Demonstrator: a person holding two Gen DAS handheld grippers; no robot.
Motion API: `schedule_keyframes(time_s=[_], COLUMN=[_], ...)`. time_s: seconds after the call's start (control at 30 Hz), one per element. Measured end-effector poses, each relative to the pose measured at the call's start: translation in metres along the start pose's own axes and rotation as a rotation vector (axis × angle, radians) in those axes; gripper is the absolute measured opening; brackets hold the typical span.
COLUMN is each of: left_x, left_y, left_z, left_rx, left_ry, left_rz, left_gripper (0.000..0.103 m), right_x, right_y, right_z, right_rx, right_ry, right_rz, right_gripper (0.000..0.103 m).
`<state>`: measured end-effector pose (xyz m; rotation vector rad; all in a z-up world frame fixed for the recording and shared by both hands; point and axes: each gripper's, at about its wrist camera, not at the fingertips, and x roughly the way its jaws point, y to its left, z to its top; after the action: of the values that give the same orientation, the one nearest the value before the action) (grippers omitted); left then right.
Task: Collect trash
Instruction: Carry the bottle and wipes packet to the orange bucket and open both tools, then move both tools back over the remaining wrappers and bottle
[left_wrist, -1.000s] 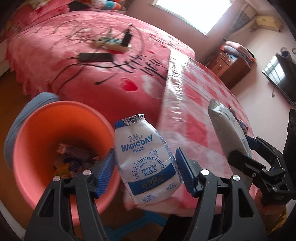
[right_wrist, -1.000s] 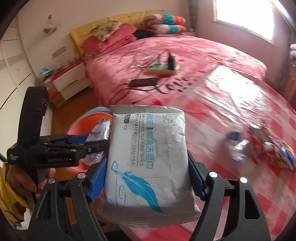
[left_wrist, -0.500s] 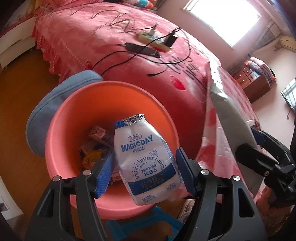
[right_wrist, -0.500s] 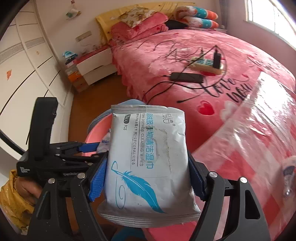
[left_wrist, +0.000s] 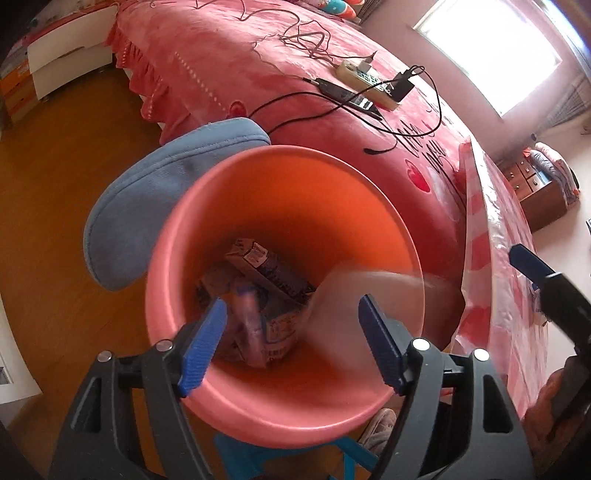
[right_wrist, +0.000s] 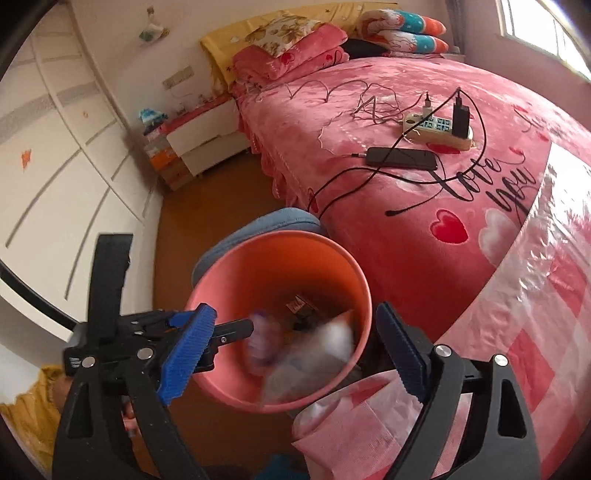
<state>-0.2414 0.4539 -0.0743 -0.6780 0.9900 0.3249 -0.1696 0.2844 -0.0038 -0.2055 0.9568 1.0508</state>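
Observation:
An orange-pink bin (left_wrist: 280, 153) (right_wrist: 280, 236) stands below both grippers, with several wrappers and a small carton (left_wrist: 266, 266) at its bottom. My left gripper (left_wrist: 293, 343) hangs over the bin's near rim, jaws opening and nothing between the pads. The white drink pouch (left_wrist: 245, 317) (right_wrist: 258, 338) is a blur dropping inside the bin. My right gripper (right_wrist: 293, 352) is also opening over the bin, and the grey wipes pack (right_wrist: 314, 360) (left_wrist: 369, 288) falls free below it, blurred. Each gripper shows in the other's view: the left gripper (right_wrist: 177, 332), the right gripper (left_wrist: 535, 269).
A blue cushion (left_wrist: 155, 199) sits against the bin's far left side. Behind lies a bed with a pink cover (right_wrist: 406, 229), carrying a power strip (right_wrist: 436, 127), a phone (right_wrist: 402, 158) and cables. A table's pink checked plastic cloth (right_wrist: 517, 332) borders the bin on the right. Wooden floor (left_wrist: 55, 184) lies left.
Both grippers swung from the table over the bin and spread their jaws. The pouch and the wipes pack left the pads and are falling into the bin.

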Motion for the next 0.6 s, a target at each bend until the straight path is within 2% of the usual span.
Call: schedule_keyframes(time_s=[0.33,0.6], left_x=[-0.003,-0.011], left_y=[-0.016,-0.041], left_z=[0.005,0.005], left_rx=[0.031,0.089], left_ry=[-0.031,-0.056], left_rz=[0.0,-0.038], left_gripper=[0.076,0.076], right_x=[-0.035,-0.06], right_y=[-0.022,-0.031], right_z=[-0.018,-0.034], right_rx=[0.046,0.065], right_ry=[-0.053,-0.109], right_rz=[-0.056,-0.089], right_gripper=[0.089,0.089])
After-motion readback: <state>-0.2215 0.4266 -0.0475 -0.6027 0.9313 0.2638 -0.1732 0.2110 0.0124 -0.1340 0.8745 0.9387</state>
